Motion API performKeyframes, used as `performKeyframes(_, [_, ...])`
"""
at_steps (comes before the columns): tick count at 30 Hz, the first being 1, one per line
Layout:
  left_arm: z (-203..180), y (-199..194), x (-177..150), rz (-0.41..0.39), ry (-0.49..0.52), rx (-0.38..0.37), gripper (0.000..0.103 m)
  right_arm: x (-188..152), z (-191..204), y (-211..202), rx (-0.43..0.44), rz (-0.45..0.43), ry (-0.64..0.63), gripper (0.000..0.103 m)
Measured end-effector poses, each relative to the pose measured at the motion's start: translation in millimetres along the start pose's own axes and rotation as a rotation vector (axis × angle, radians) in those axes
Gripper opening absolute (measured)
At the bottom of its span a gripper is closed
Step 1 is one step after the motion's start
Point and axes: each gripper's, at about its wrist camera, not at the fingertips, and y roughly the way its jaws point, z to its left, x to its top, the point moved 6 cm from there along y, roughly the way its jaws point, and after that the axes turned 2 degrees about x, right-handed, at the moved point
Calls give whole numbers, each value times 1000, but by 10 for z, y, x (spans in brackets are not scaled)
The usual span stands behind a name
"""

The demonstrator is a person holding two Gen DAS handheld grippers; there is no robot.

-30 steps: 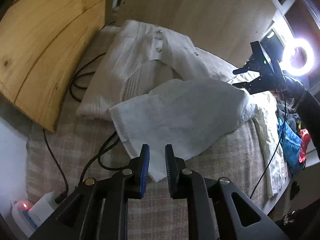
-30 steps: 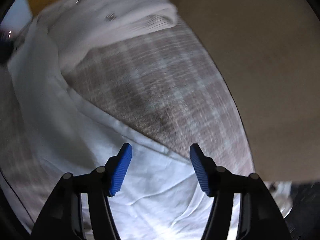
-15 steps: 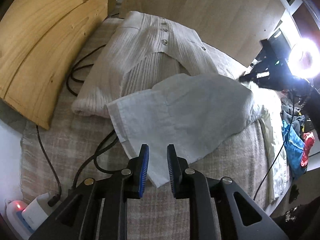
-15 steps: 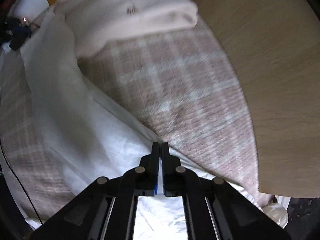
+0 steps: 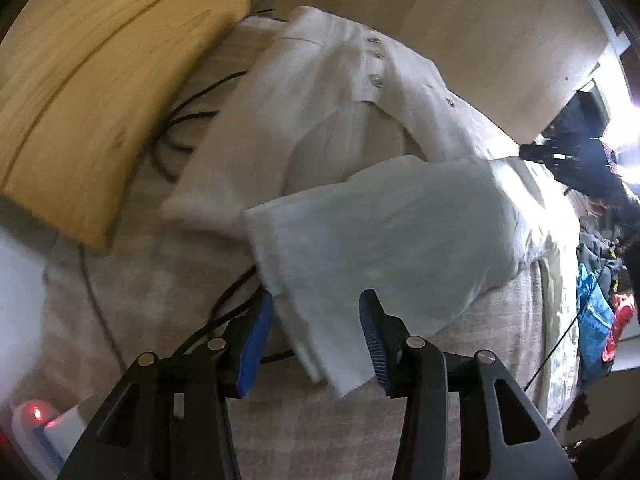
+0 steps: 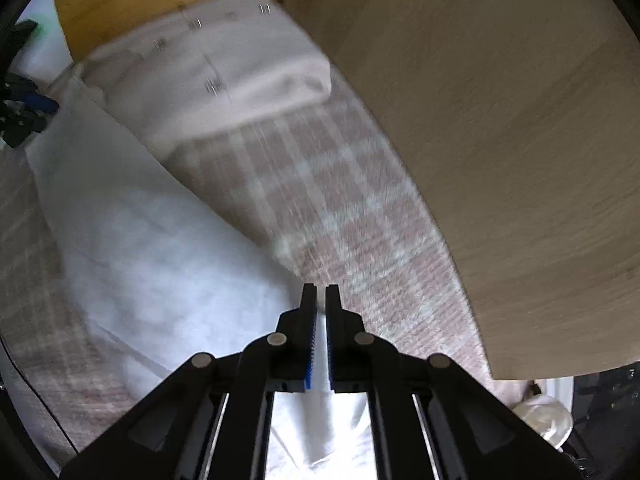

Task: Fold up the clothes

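A thin white garment lies across the plaid bed cover, partly over a folded cream buttoned shirt. My left gripper is open, its blue pads on either side of the garment's near corner. In the right wrist view my right gripper is shut on the edge of the white garment, cloth showing between its jaws. The cream shirt lies further back in that view.
A wooden headboard stands at the left and a tan wall panel at the right. Black cables trail over the cover. A charger with a red light sits at lower left. A clothes pile lies at the right.
My left gripper opened from nearly shut and moved in around the garment's corner. My right gripper closed on the garment's edge and has carried it back toward the cream shirt.
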Motion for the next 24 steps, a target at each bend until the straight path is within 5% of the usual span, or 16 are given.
performKeyframes(7, [13,-10,87,-21,22,48,47,135,737,-106,173,-50,-59,5])
performKeyframes(14, [-42,102,231,-29,67,78,50,87,1089,195,214,-20,-55,5])
performKeyframes(24, [-240,17,230,-53,140,-27,41,71,1154,217,231,-7,14,5])
